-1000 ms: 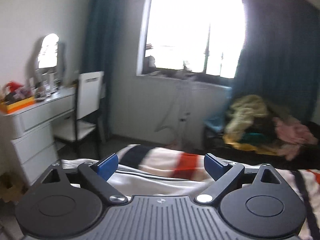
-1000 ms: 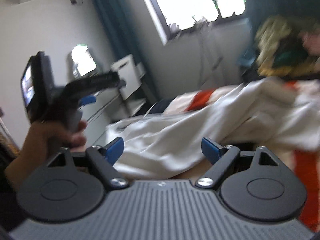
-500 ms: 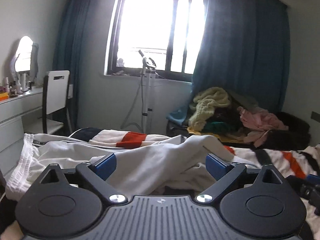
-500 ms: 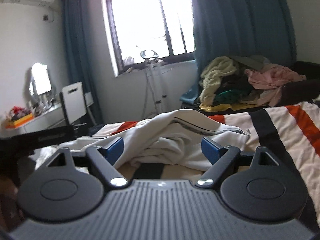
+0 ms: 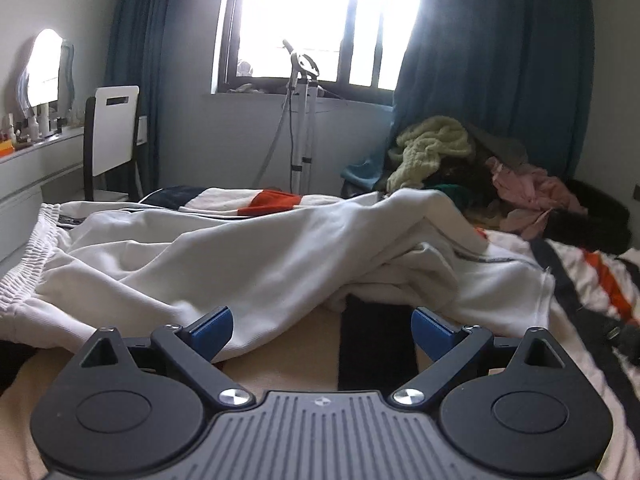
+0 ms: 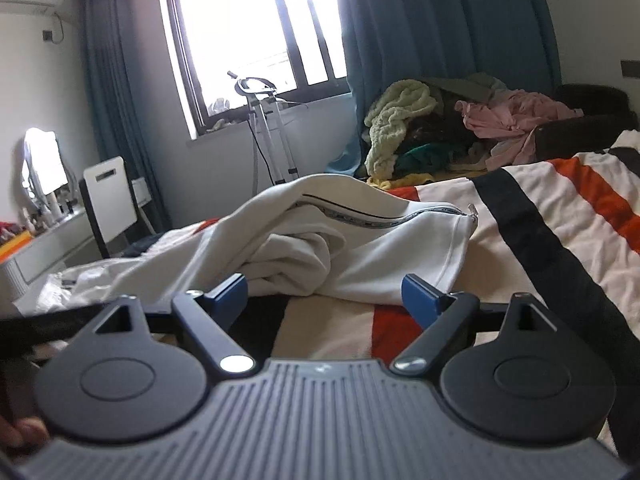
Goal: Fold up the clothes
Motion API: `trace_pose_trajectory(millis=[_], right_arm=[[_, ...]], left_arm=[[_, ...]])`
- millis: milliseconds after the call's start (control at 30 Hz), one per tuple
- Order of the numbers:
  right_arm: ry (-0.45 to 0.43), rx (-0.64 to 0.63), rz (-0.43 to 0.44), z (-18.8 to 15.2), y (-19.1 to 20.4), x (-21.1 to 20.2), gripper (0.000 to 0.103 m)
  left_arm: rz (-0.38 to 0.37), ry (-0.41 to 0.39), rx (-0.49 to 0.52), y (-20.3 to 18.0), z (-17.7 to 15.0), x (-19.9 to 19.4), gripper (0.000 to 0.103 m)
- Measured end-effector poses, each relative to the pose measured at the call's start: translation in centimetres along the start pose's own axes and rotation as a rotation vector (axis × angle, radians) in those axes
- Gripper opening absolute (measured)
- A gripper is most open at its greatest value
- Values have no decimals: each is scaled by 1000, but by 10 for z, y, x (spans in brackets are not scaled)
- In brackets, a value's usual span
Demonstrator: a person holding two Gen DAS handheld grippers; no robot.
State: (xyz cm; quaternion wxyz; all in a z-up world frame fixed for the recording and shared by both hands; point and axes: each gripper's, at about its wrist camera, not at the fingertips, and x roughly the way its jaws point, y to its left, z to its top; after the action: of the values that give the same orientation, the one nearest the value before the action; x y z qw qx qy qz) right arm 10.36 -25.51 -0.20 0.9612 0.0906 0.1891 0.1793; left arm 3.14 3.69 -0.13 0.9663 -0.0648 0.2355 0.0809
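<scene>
Only rightward: white garment's (image 6: 360, 240) zipper (image 6: 404, 218); left gripper (image 5: 322, 326), right gripper (image 6: 325, 294) both agape, empty.

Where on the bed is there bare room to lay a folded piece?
Bare striped bedspread lies right of the white garment, and a strip runs between it and the open right gripper. The clothes pile crowds the far side.

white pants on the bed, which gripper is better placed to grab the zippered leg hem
Right. The right gripper is open directly before the hem; the left gripper faces the white pants' middle.
</scene>
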Motion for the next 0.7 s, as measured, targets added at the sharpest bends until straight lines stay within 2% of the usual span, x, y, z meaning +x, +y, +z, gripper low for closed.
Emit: trace_pose_trajectory(millis=[100, 300, 400, 600, 700], right_arm=[[6, -28, -17, -5, 6, 6, 86], [31, -33, -51, -10, 9, 12, 86], [44, -25, -58, -12, 8, 13, 86], [104, 4, -12, -18, 7, 16, 86], [123, 13, -25, -20, 7, 21, 86]], left_arm=[[-19, 14, -15, 4, 2, -2, 97], [-9, 64, -11, 6, 2, 1, 97], [-30, 91, -53, 13, 2, 2, 97], [-91, 150, -162, 29, 1, 3, 98], [-108, 174, -215, 37, 0, 6, 98]])
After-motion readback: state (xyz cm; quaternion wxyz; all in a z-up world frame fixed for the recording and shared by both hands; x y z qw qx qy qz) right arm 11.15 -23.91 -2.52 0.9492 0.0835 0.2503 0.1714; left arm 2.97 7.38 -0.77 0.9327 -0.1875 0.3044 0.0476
